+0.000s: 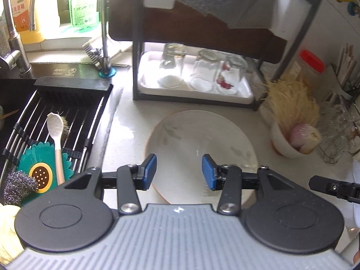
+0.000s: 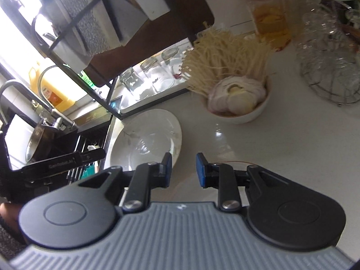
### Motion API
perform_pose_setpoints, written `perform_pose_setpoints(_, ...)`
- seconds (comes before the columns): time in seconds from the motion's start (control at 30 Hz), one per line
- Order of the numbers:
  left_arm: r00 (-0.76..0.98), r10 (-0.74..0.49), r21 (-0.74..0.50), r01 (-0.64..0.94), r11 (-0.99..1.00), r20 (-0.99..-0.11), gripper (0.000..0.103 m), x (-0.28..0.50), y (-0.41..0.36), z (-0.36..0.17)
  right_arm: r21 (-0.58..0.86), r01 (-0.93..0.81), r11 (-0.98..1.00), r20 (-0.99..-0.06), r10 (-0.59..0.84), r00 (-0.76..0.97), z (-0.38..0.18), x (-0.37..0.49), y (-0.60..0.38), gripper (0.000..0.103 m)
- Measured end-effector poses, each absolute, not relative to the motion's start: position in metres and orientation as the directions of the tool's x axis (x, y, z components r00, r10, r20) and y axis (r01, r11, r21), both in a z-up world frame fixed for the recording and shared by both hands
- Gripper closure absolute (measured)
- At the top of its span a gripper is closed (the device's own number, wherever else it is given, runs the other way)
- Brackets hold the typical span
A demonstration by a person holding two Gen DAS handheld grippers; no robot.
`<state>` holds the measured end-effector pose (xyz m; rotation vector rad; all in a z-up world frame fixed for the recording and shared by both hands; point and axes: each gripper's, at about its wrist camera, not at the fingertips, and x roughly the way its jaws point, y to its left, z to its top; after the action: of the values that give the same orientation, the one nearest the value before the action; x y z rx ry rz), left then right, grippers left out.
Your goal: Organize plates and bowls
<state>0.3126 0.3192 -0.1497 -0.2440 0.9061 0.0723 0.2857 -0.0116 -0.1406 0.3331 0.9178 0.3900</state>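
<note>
Left gripper [image 1: 178, 172] hangs over the near part of the white plate [image 1: 198, 144], jaws about half open and nothing between them. The plate lies flat on the worktop [image 1: 258, 121], directly below and ahead of that gripper, with the black rack [image 1: 137, 72] of upturned glasses [image 1: 202, 72] beyond it. Right gripper [image 2: 183, 168] sits just right of the plate's near rim, jaws narrow and empty; the bowl [image 2: 247, 114] of noodles and onion lies ahead and to its right.

This looks like the approach to picking up the plate. A flat plate gives no side to pinch, so the grip should go on the rim: one finger over the lip, one slipped under the edge. The near rim is closest to both grippers. The glaze looks slick, so close firmly before lifting, and lift level, clear of the bowl and the rack's lower bar.
</note>
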Motion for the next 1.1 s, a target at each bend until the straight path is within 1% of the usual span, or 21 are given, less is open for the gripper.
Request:
perform_pose_setpoints(0.03, 0.611, -0.042, -0.182, -0.168, 0.969, -0.790, 0.050, 0.316, 0.325, -0.153, 0.436, -0.181, 0.881, -0.706, 0.460, 0.538, -0.144, 0.290, -0.007, 0.075)
perform_pose_setpoints(0.07, 0.605, -0.042, -0.182, -0.171, 0.968, -0.795, 0.050, 0.319, 0.330, -0.157, 0.433, -0.178, 0.884, -0.715, 0.457, 0.529, -0.147, 0.294, -0.002, 0.072)
perform_pose_setpoints(0.1, 0.599, -0.041, -0.179, -0.173, 0.968, -0.800, 0.050, 0.322, 0.334, -0.160, 0.438, -0.177, 0.882, -0.719, 0.461, 0.520, -0.150, 0.298, 0.001, 0.068)
perform_pose_setpoints(0.13, 0.591, -0.042, -0.177, -0.173, 0.969, -0.805, 0.050, 0.326, 0.337, -0.165, 0.446, -0.177, 0.877, -0.720, 0.470, 0.511, -0.153, 0.302, 0.004, 0.057)
perform_pose_setpoints(0.17, 0.585, -0.044, -0.177, -0.172, 0.969, -0.810, 0.050, 0.329, 0.340, -0.168, 0.451, -0.174, 0.875, -0.724, 0.473, 0.503, -0.157, 0.306, 0.007, 0.054)
perform_pose_setpoints(0.4, 0.541, -0.077, -0.185, -0.148, 0.971, -0.837, 0.050, 0.350, 0.351, -0.198, 0.428, -0.186, 0.885, -0.749, 0.462, 0.476, -0.179, 0.331, 0.034, 0.054)
perform_pose_setpoints(0.63, 0.523, -0.091, -0.201, -0.157, 0.967, -0.848, 0.052, 0.361, 0.358, -0.212, 0.402, -0.179, 0.898, -0.775, 0.438, 0.456, -0.195, 0.348, 0.044, 0.056)
perform_pose_setpoints(0.8, 0.507, -0.132, -0.235, -0.145, 0.961, -0.852, 0.060, 0.369, 0.359, -0.220, 0.414, -0.162, 0.896, -0.778, 0.440, 0.449, -0.204, 0.353, 0.045, 0.058)
perform_pose_setpoints(0.87, 0.502, -0.136, -0.232, -0.133, 0.964, -0.854, 0.060, 0.372, 0.358, -0.223, 0.408, -0.161, 0.899, -0.784, 0.435, 0.442, -0.207, 0.355, 0.047, 0.059)
perform_pose_setpoints(0.97, 0.481, -0.172, -0.264, -0.129, 0.956, -0.860, 0.060, 0.377, 0.358, -0.228, 0.409, -0.170, 0.897, -0.784, 0.441, 0.437, -0.210, 0.356, 0.050, 0.059)
perform_pose_setpoints(1.1, 0.485, -0.159, -0.241, -0.111, 0.964, -0.860, 0.060, 0.382, 0.357, -0.228, 0.398, -0.169, 0.902, -0.795, 0.430, 0.427, -0.214, 0.360, 0.055, 0.059)
